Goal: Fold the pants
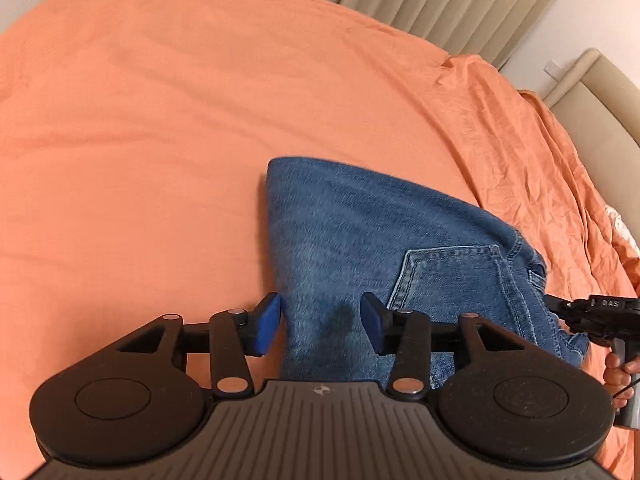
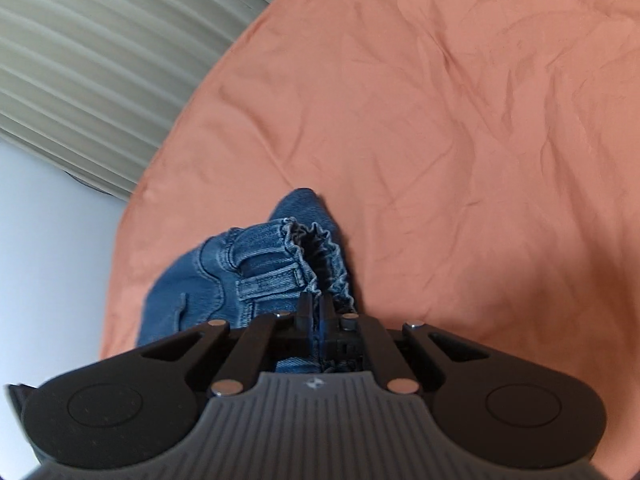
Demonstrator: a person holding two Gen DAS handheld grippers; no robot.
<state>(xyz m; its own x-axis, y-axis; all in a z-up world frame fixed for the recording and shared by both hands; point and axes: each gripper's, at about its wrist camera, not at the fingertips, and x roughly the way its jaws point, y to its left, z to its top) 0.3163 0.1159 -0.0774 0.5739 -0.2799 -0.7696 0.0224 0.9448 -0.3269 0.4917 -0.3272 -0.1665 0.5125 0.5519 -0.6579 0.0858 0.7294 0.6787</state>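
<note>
Item one: my left gripper, lower centre of the left wrist view. Its blue pads stand apart with denim between them, neither pad pressing on it; nothing is held. Its body cuts off the bottom of the frame and hides the cloth beneath it.

Item two: the pants, blue jeans, lying folded on the orange bedsheet, centre to lower right of the left view. A back pocket faces up at right of centre. The near end runs under my left gripper and is hidden; the far end is a rounded fold at mid-frame. The fabric is blurred, so I cannot count the layers.

Item three: my right gripper, lower centre of the right wrist view. Its fingers are drawn together on the gathered waistband, pinching the denim. The pads themselves are dark and mostly buried in cloth. In the left view this gripper enters from the right edge, only partly in frame, its tip at the waist end of the jeans; part of my hand on its handle shows below, cut off by the frame.

Item four: pleated beige curtains, top of the left view and upper left of the right view, blurred.

Item five: a padded beige headboard, upper right of the left view, cropped by the lens edge.
</note>
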